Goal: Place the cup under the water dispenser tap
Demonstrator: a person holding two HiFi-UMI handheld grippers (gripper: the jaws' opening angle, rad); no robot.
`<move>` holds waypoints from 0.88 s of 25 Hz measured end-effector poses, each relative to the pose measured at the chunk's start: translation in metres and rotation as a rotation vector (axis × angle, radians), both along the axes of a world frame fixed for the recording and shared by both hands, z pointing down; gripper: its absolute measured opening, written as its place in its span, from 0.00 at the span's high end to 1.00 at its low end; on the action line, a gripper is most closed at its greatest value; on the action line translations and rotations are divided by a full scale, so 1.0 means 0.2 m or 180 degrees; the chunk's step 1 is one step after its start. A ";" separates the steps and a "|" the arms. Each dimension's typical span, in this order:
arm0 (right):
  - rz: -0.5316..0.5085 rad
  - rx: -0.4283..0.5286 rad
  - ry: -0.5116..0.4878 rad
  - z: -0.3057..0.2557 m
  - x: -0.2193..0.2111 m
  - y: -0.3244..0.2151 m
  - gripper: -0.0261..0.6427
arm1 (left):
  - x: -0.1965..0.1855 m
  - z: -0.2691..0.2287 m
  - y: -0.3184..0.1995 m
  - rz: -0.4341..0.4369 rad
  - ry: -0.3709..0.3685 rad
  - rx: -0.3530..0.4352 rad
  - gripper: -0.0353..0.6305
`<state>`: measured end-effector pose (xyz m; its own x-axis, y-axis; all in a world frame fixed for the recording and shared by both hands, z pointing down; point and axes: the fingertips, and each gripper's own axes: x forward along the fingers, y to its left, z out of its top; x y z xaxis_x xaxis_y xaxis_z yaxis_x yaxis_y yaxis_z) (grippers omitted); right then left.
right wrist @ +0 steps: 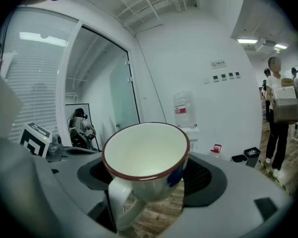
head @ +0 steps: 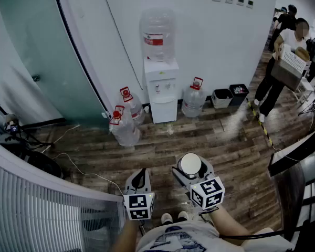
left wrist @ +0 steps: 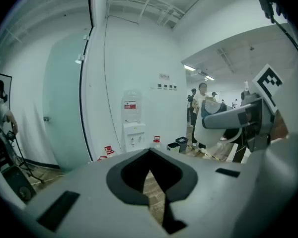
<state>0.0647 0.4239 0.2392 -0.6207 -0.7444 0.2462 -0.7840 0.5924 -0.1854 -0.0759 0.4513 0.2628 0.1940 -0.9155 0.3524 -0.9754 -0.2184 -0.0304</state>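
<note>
Clamping a white, red-rimmed cup (right wrist: 145, 155), your right gripper (head: 191, 167) faced the water dispenser (head: 161, 91) by the white wall (head: 210, 35) across the wooden floor (head: 215, 143); your left gripper (head: 139, 180) was closed, empty.

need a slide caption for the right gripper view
Right gripper holds an empty white mug with a red rim in its fingers, handle toward the camera, water dispenser ahead against the wall.

My grey left gripper (head: 140, 175) points slightly down, jaws together, empty; just right of it, my grey right gripper (head: 191, 168) clamps a white red-rimmed cup (right wrist: 146, 152).
</note>
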 end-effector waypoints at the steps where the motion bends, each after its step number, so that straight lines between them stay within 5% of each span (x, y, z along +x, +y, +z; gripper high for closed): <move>1: 0.0011 0.0007 -0.0008 0.00 0.02 0.01 0.40 | 0.02 0.00 0.00 0.0012 0.0001 0.0009 0.87; 22: -0.0029 -0.0044 -0.0132 0.04 0.26 0.14 0.40 | 0.36 -0.05 0.05 0.0101 -0.0038 0.0089 0.87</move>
<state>0.1170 0.4515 0.2464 -0.6374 -0.7354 0.2303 -0.7700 0.5967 -0.2257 -0.0031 0.4613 0.2525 0.2192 -0.9185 0.3291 -0.9675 -0.2483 -0.0486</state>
